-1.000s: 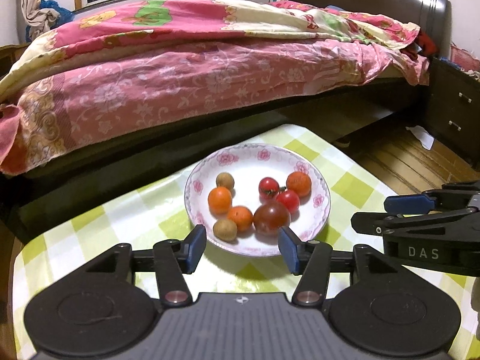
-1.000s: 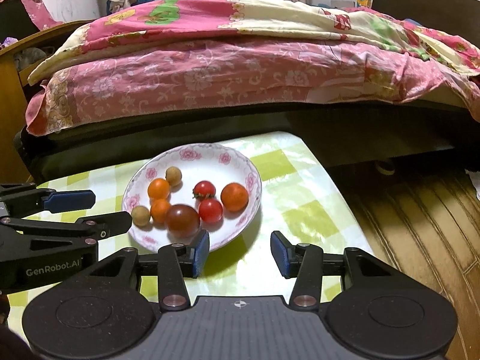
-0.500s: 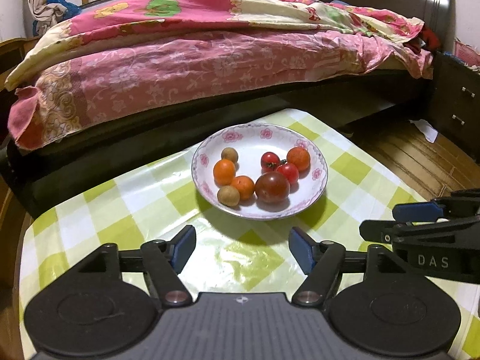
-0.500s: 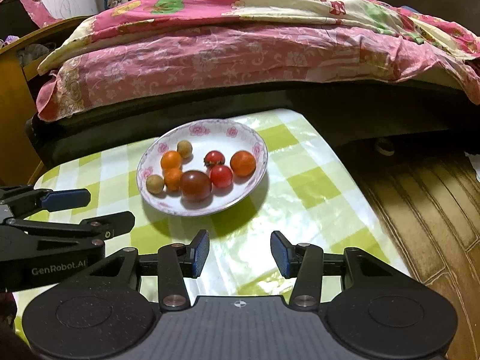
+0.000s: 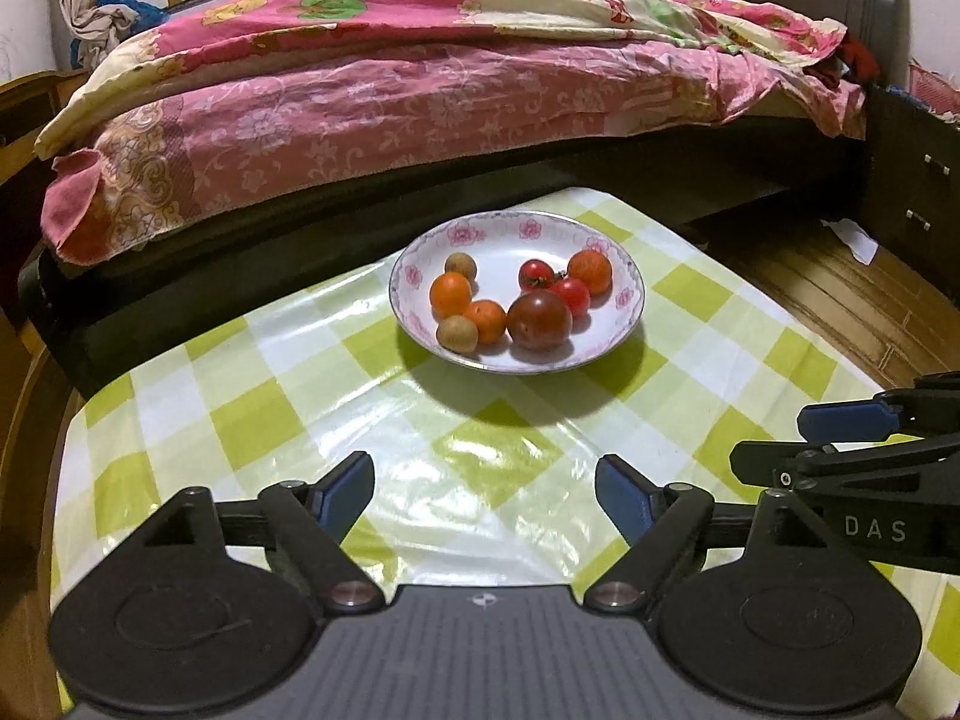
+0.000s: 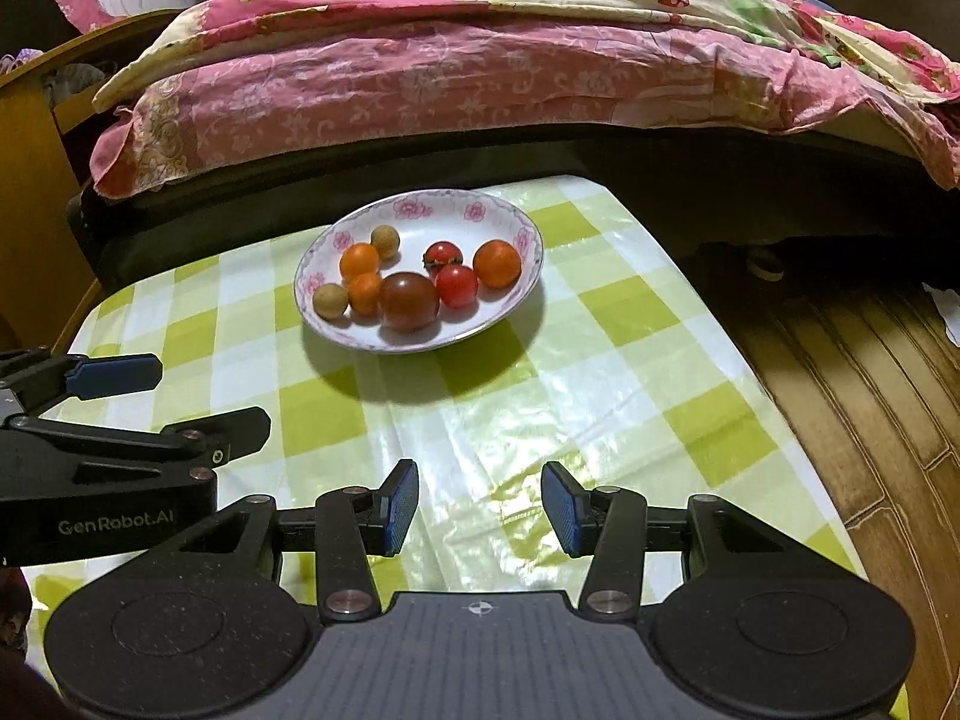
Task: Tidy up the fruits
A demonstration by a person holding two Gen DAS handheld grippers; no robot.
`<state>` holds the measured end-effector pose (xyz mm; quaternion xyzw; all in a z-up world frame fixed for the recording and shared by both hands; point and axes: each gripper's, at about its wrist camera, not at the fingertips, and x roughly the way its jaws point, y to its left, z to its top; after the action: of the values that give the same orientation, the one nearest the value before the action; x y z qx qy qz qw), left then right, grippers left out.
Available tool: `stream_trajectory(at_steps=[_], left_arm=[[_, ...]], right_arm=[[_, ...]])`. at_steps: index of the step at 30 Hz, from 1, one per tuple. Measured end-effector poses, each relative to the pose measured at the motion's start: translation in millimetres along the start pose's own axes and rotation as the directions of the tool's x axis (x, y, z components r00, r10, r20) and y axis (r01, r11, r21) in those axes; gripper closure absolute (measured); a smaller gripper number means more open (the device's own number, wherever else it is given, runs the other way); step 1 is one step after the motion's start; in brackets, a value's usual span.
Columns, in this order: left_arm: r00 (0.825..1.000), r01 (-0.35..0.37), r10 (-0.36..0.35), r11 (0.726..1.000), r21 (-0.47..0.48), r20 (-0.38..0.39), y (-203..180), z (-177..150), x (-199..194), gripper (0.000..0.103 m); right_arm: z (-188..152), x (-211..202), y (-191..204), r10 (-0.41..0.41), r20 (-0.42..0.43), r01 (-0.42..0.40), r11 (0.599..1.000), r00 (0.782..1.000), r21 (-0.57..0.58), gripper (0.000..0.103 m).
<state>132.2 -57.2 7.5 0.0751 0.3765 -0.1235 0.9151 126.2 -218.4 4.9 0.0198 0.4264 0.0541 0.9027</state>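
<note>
A white plate with a pink flower rim (image 5: 624,300) (image 6: 528,240) stands on the far part of a green-and-white checked table. In it lie several small fruits: a large dark tomato (image 5: 539,319) (image 6: 408,300), red cherry tomatoes (image 5: 571,295) (image 6: 456,285), orange ones (image 5: 450,294) (image 6: 497,264) and brown longans (image 5: 457,333) (image 6: 330,301). My left gripper (image 5: 485,495) hangs over the near table, well short of the plate, its jaws opening with nothing between them. My right gripper (image 6: 479,501) is beside it, open and empty.
A bed with a pink floral quilt (image 5: 420,72) runs behind the table. The checked tablecloth (image 5: 300,396) ends at a wooden floor (image 6: 870,396) on the right. A dark nightstand (image 5: 918,192) is at far right.
Both grippers have drawn back from the plate, which now looks smaller and farther. The left jaws have spread wider; the right jaws keep the same gap.
</note>
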Motion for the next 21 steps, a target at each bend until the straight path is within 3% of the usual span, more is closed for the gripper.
stream_trajectory(at_steps=[9, 21], left_arm=[[1.0, -0.03, 0.03, 1.0, -0.003, -0.007, 0.3, -12.9, -8.9, 0.007], [0.999, -0.033, 0.032, 0.999, -0.013, -0.016, 0.8, -24.4, -17.5, 0.006]], right_arm=[[-11.7, -9.4, 5.5, 0.001, -0.009, -0.001, 1.0, 1.0, -0.012, 0.06], [-23.8, -18.3, 10.6, 0.011, -0.024, -0.011, 1.0, 1.0, -0.014, 0.06]])
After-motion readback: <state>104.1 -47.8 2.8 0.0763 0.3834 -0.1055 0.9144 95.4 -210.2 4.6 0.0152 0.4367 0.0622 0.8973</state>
